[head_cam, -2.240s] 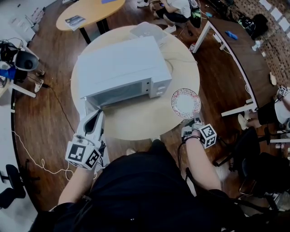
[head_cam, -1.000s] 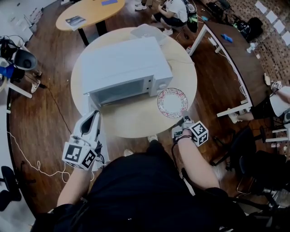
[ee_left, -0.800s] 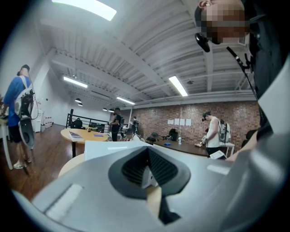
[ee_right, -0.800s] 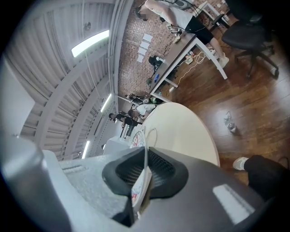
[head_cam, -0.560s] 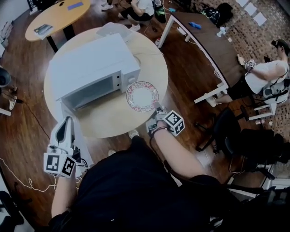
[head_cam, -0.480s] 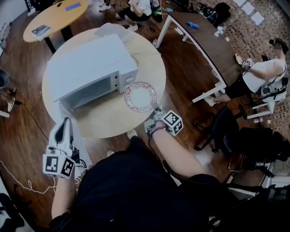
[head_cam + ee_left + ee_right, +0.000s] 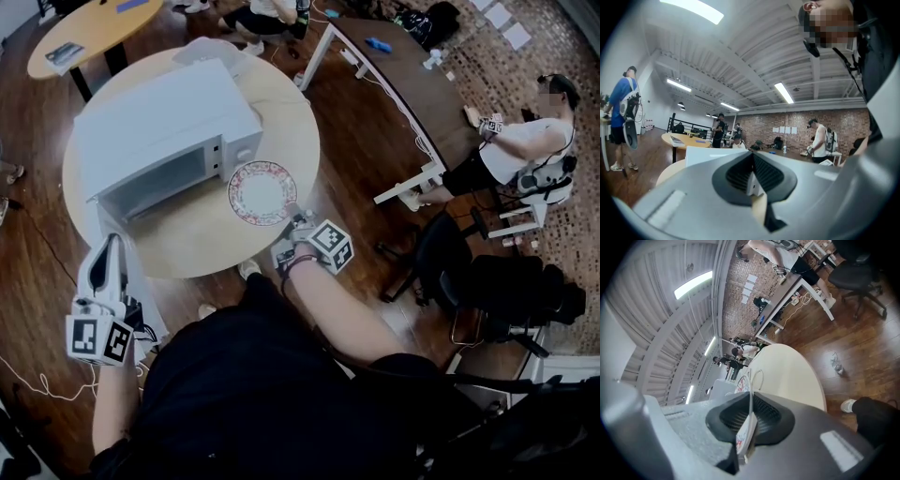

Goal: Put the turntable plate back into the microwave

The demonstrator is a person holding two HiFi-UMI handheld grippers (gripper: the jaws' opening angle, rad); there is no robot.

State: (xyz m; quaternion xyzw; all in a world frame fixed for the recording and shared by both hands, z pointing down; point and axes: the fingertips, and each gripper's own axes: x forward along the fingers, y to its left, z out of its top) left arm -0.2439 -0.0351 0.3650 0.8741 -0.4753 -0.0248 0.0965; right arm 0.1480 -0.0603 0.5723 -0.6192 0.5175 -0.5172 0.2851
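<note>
The white microwave [image 7: 159, 122] stands on a round pale table [image 7: 216, 239], its front cavity [image 7: 150, 185] open and dark. Its door [image 7: 127, 272] swings out toward me. The turntable plate [image 7: 262, 192], white with a red patterned rim, hangs flat just in front of the control panel. My right gripper [image 7: 291, 217] is shut on its near rim. In the right gripper view the plate [image 7: 749, 420] runs edge-on between the pads. My left gripper [image 7: 112, 242] hovers left of the door, level, its jaws drawn together with nothing held; the microwave [image 7: 712, 154] lies ahead of it.
A black office chair [image 7: 469, 272] and a long white-legged desk [image 7: 403, 84] stand to the right, with a person [image 7: 520, 150] beyond. An orange oval table [image 7: 84, 37] sits at the back left. A cable loop [image 7: 759, 376] lies on the round table.
The right gripper has carried the plate leftward, from beside the microwave's right front corner to in front of its control panel. The left gripper has stayed by the door.
</note>
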